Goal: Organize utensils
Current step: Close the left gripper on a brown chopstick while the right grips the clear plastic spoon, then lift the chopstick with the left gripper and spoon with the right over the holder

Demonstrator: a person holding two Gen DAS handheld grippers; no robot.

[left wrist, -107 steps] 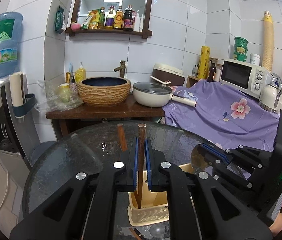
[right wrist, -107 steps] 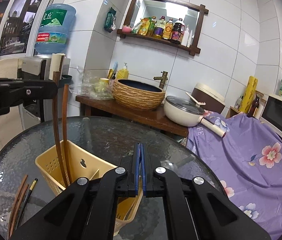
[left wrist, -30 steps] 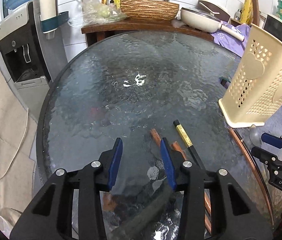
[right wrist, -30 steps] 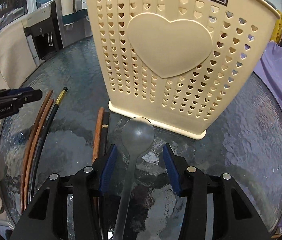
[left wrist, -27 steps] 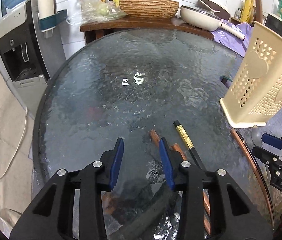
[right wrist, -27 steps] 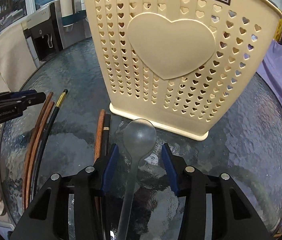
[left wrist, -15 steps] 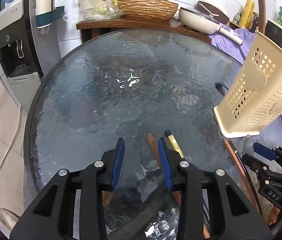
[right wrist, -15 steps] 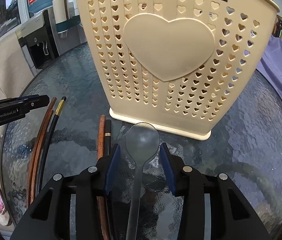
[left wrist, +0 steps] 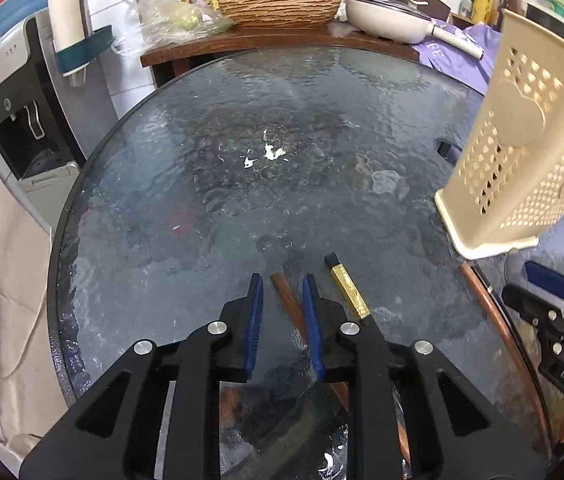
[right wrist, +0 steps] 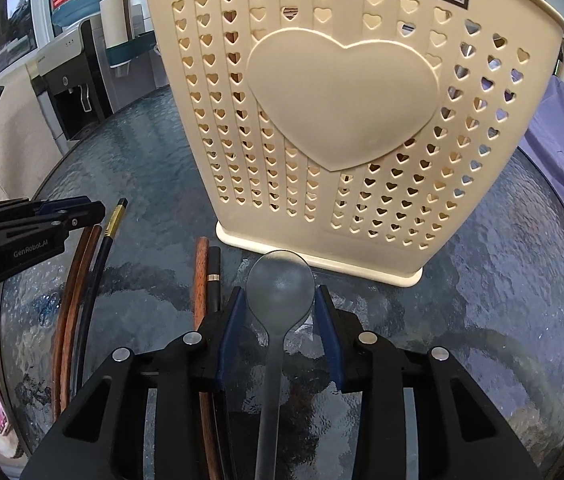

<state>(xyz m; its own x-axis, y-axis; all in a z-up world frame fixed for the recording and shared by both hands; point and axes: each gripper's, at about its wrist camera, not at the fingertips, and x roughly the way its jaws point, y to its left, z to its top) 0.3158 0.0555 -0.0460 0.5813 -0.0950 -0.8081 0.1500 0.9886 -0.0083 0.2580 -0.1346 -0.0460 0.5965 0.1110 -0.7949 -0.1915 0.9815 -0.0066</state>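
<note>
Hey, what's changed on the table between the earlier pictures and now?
Both hand-held grippers, raised over the holder earlier, came down to the table. The left hand-held gripper has just been closing around a brown chopstick; the right hand-held gripper has been closing around the grey spoon. Neither is gripped yet. The cream utensil holder and black chopstick stayed put.

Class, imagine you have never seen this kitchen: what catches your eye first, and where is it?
The cream utensil basket with its big embossed heart stands on the round glass table. Just before it lies a grey spoon between the right gripper's closing jaws, with chopsticks to its left.
</note>
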